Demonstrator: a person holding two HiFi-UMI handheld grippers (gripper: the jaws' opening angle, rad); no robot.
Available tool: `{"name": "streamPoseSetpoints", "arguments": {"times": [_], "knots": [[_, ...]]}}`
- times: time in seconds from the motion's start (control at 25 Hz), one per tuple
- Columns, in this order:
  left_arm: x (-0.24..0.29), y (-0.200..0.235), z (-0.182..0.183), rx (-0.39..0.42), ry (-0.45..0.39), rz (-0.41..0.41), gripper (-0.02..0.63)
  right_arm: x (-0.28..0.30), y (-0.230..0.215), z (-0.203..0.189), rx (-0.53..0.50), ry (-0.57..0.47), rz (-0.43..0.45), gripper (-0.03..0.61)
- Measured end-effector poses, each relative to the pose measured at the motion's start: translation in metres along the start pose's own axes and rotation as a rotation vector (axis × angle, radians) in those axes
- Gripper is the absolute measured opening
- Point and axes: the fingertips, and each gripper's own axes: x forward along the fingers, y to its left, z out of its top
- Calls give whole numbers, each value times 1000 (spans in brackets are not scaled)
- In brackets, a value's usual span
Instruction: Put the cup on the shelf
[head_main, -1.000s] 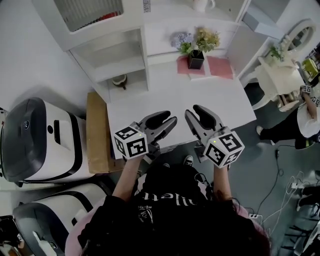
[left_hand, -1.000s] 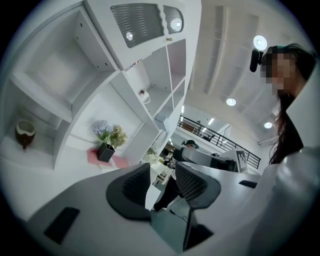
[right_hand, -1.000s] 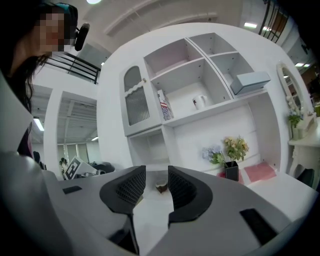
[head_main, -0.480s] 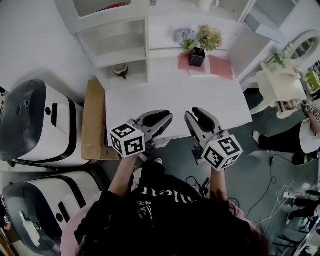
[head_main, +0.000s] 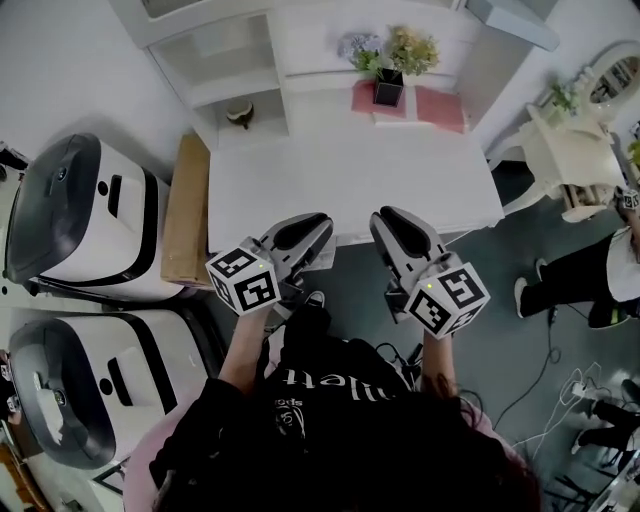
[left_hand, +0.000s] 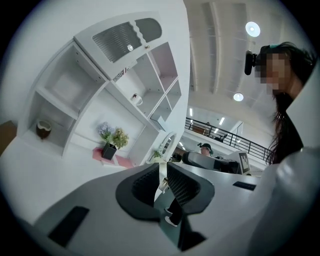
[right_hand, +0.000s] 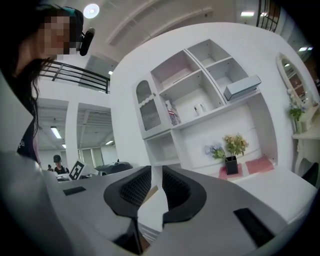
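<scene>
Withdrawn to table (head_main: 340, 180) edge | left tongs (head_main: 317, 224) just clenched empty | right tongs (head_main: 386, 219) clenched empty | cup (head_main: 238, 113) in shelf (head_main: 225, 80)

The person holds both grippers out in front, level and side by side. The left gripper (head_main: 313, 227) has just been closing its jaws, with nothing between them. The right gripper (head_main: 387, 221) also has its jaws together, empty.

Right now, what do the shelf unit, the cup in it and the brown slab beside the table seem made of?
Shelf unit: probably painted wood or laminate; matte white flat panels.
Cup: perhaps ceramic or wood; brown with a pale rim, too small to tell.
Brown slab: likely cardboard; dull tan, flat, unglossy.
</scene>
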Motion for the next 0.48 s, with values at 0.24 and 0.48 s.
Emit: {"name": "streamPoseSetpoints", "arguments": {"times": [0.24,0.48], "knots": [[-29,-39,-26,2,-41,85,57,-42,20,-20,12,25,76,81],[-63,-66,-51,-13,-83,179,57,-66,47,-35,13,56,167,70]]}}
